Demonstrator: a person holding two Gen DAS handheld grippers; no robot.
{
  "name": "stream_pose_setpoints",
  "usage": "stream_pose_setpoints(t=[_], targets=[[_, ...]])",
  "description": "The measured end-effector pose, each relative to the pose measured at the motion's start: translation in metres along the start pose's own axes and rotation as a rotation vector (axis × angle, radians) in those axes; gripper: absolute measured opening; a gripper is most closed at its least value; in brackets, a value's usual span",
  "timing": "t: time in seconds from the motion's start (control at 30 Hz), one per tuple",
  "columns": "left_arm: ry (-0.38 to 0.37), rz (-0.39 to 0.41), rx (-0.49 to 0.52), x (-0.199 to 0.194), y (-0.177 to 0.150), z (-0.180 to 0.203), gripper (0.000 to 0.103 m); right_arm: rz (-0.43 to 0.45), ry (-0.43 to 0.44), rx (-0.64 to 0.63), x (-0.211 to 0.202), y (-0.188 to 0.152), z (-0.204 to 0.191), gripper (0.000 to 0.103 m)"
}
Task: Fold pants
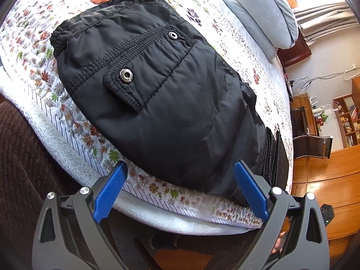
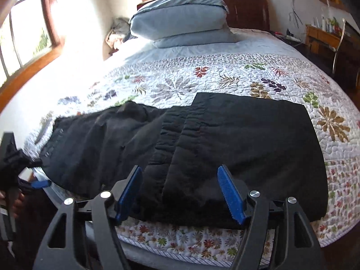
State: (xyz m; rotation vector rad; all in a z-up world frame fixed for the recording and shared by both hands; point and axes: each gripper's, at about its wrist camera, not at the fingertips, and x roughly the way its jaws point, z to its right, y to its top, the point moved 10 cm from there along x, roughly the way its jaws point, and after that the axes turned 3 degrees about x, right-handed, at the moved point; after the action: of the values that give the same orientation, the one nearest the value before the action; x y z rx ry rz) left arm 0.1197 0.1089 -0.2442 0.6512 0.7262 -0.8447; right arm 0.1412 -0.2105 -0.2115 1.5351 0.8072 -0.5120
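1. Left blue-padded black gripper (image 1: pixel 178 185): jaws wide, nothing held, poised over the folded black nylon pants (image 1: pixel 144 94) on the floral quilted bedspread (image 1: pixel 33 45).
2. Right blue-padded black gripper (image 2: pixel 180 193): jaws wide, holding nothing.
3. Risk: slippery layers may slide apart if pinched singly.

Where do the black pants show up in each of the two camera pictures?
Left wrist view: the black pants fill the centre, pocket snaps facing up.
Right wrist view: the black pants stretch across the middle, folded.
Shared landmark: the blue pillows on the floral quilt.
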Motion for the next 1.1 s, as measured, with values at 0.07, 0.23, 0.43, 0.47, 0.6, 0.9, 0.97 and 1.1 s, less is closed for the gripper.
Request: stream_pose_setpoints(t=[0.07,0.23,0.43,0.47,0.6,0.9,0.97,1.1], targets=[[-0.006,-0.005,-0.001,0.0,-0.002,0.0,0.096,-0.021,-0.046,-0.031,0.01,-0.008,-0.001,0.069],[-0.01,0.0,-0.002,0.0,-0.002,0.001,0.096,-0.062,-0.087,-0.044,0.027,-0.021,0.012,0.046],[-0.009,-0.012,-0.022,0.002,-0.003,-0.007,0.096,-0.025,0.016,0.021,0.009,-0.009,0.009,0.022],[-0.009,-0.013,-0.024,0.003,-0.004,-0.007,0.096,-0.018,0.04,0.029,0.005,-0.006,0.006,0.019],[-0.008,-0.014,-0.027,0.004,-0.004,-0.008,0.096,-0.015,0.11,0.04,-0.004,0.001,-0.008,0.015],[-0.017,-0.019,-0.052,0.008,-0.006,-0.012,0.096,-0.105,0.121,0.087,0.029,-0.026,-0.004,0.02],[-0.033,-0.005,-0.06,0.007,-0.004,-0.014,0.096,-0.105,0.149,0.103,0.027,-0.025,-0.004,0.028],[-0.066,0.03,-0.09,0.003,0.002,-0.017,0.096,-0.088,0.208,0.134,0.016,-0.019,-0.01,0.057]])
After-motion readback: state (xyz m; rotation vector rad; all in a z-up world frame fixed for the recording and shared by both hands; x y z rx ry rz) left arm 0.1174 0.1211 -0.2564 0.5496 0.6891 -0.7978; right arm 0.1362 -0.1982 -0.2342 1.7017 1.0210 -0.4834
